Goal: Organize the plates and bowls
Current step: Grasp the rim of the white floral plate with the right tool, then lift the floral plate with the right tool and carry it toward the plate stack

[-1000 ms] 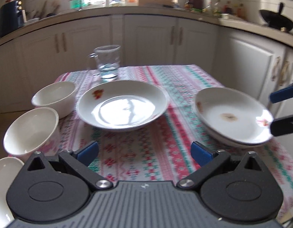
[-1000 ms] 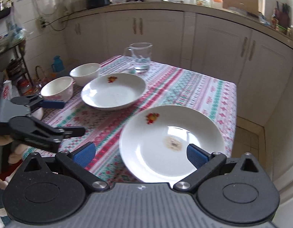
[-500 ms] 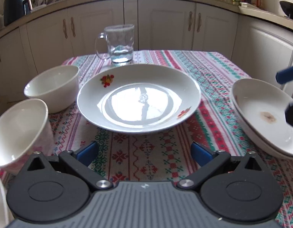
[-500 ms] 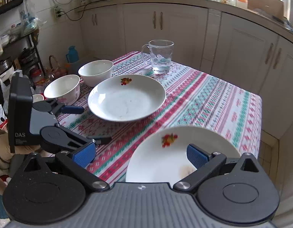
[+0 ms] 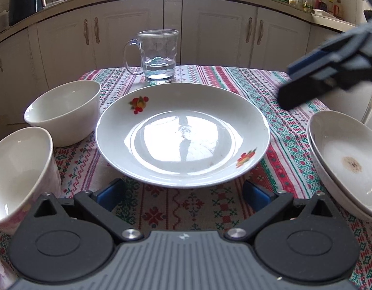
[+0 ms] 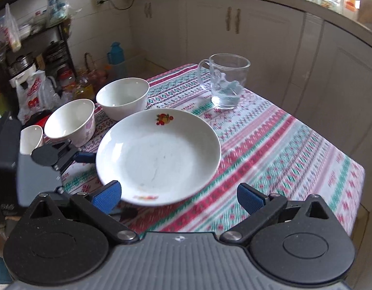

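A white plate with fruit prints (image 5: 182, 133) (image 6: 159, 154) lies mid-table on the patterned cloth. My left gripper (image 5: 183, 193) is open, low over the cloth, its blue pads (image 5: 111, 193) flanking the plate's near rim. My right gripper (image 6: 178, 195) is open and empty, hovering at that plate's right side; its fingers (image 5: 304, 91) show at the upper right of the left wrist view. Two stacked plates (image 5: 343, 159), the top one stained, sit at the right. A plain bowl (image 5: 65, 111) (image 6: 123, 96) and a flowered bowl (image 5: 19, 169) (image 6: 70, 120) stand left.
A glass mug (image 5: 159, 55) (image 6: 227, 79) holding some water stands behind the plate. A third small bowl (image 6: 31, 137) sits at the table's left corner. The table's right edge (image 6: 355, 169) drops off beside cabinets. A cluttered shelf (image 6: 29, 55) stands far left.
My left gripper has moved forward and down to the centre plate's near rim. My right gripper has swung left from over the stacked plates, which have left its view.
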Demonstrator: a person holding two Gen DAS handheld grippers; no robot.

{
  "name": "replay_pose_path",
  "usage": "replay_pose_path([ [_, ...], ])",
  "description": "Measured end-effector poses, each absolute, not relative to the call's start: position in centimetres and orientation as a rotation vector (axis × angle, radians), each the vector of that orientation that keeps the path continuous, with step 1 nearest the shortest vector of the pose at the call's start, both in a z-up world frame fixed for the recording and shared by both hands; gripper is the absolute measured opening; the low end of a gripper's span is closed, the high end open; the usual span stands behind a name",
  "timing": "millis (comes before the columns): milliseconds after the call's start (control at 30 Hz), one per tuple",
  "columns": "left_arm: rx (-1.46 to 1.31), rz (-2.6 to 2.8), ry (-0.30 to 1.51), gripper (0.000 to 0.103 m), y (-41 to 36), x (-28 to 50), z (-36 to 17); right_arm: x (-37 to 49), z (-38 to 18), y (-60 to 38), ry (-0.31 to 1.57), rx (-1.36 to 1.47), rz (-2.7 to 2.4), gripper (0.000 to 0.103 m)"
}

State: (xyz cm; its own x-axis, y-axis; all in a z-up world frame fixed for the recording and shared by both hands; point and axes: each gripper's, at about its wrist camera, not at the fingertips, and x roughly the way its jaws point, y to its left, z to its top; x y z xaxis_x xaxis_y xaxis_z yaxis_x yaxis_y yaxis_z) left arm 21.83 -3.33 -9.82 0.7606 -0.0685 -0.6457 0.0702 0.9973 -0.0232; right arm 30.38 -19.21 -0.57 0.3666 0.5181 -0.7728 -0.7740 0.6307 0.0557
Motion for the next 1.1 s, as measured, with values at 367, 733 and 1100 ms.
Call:
replay_pose_path([
  [367,0.0,-0.07,0.7,0.103,-3.3,22.4,-9.8,37.9,-3.3,-14.5,0.914,-0.404,1.018,0.103],
  [733,0.0,-0.063,0.698,0.102,-3.0,22.6,-9.7,42.7,-6.2,-11.0,1.005,-0.379,1.153,0.084],
  [1100,0.01,-0.066,0.682,0.1,-3.2,22.5,-9.6,43.6,-6.9,-11.1,1.06,-0.322,1.202,0.081],
])
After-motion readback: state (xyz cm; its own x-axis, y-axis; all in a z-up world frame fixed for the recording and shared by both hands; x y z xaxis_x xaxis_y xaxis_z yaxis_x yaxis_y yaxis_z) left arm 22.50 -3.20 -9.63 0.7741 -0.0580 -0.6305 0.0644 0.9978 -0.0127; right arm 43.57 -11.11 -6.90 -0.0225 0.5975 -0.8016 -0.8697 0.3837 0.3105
